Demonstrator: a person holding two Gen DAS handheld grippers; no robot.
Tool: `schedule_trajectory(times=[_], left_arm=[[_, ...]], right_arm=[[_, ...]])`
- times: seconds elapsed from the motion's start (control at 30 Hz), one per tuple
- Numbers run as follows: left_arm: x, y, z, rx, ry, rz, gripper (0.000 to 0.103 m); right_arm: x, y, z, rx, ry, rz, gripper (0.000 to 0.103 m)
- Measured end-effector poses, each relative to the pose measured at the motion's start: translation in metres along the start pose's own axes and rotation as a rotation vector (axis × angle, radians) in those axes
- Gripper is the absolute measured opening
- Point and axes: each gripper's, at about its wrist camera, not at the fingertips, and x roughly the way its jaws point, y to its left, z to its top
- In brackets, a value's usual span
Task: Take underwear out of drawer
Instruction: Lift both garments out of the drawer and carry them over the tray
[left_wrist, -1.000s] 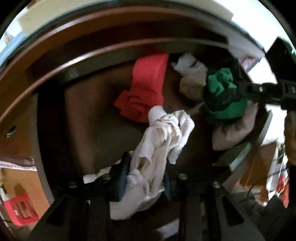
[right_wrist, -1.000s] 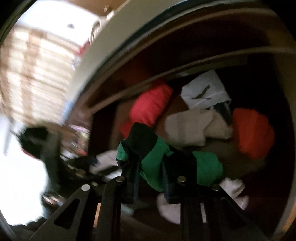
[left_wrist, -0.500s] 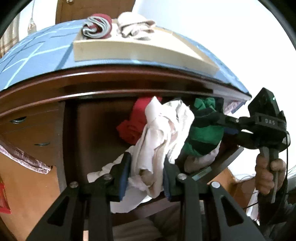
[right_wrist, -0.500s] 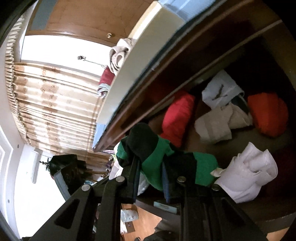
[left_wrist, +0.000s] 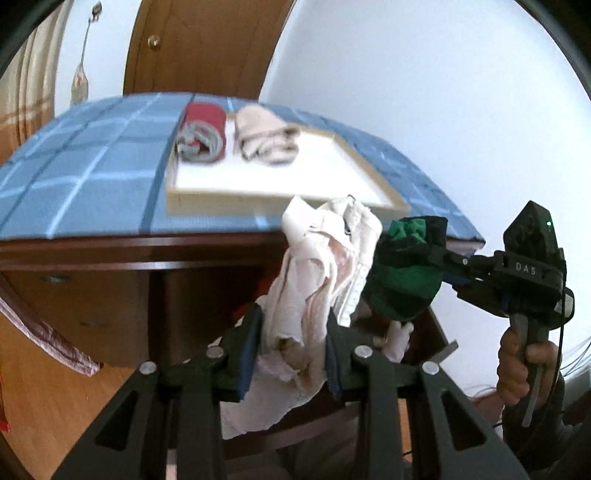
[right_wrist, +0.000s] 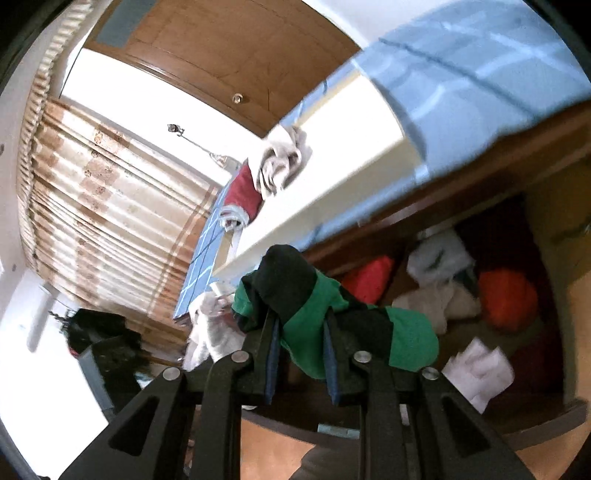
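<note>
— Left claw (left_wrist: 291, 354)?
— Nearly closed, pads pinching a bunched white garment (left_wrist: 317, 280). The cloth hangs from the grip, above the open drawer (right_wrist: 524, 417), clear of it.

— Right claw (right_wrist: 301, 354)?
— Narrow gap likewise, clamped on a green and black garment (right_wrist: 321, 306). It is held just beside the white one, in front of the dresser edge.

— Drawer contents?
— Red, orange and white pieces (right_wrist: 439, 258) lie inside.

— The surface above?
— A tray (left_wrist: 280, 192) on a blue checked cloth (left_wrist: 92, 166) carries a red roll (left_wrist: 203, 133) and a pale bundle (left_wrist: 266, 140), side by side.

Open space above the drawer (right_wrist: 561, 417); tray (left_wrist: 280, 206) on the dresser top ahead.
</note>
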Motion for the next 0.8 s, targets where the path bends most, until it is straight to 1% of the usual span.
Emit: schedule_trajectory(times=[0.13,0.23,0.47,0.67,0.73,0.8], left_arm=[[-0.006,-0.009,0.018,0.021,-0.051,0.008,0.03],[-0.006,-0.015,0.034,0.029,-0.089,0.021,0.03],[0.008,-0.027,0.08,0.007,-0.169,0.034,0.03],[0.035,-0.037,0.116,-0.009,-0.2,0.049,0.03],[0.048,-0.04,0.129,-0.011,-0.203,0.055,0.03],[0.06,-0.042,0.141,-0.012,-0.2,0.06,0.03]], right_arm=[[-0.011,0.022,0.016,-0.057,-0.055,-0.038,0.023],[-0.014,0.036,0.033,-0.077,-0.1,-0.062,0.023],[0.0,0.045,0.081,0.012,-0.171,-0.068,0.023],[0.023,0.049,0.123,0.074,-0.226,-0.075,0.021],[0.034,0.048,0.135,0.08,-0.223,-0.093,0.02],[0.049,0.042,0.148,0.087,-0.199,-0.117,0.019]])
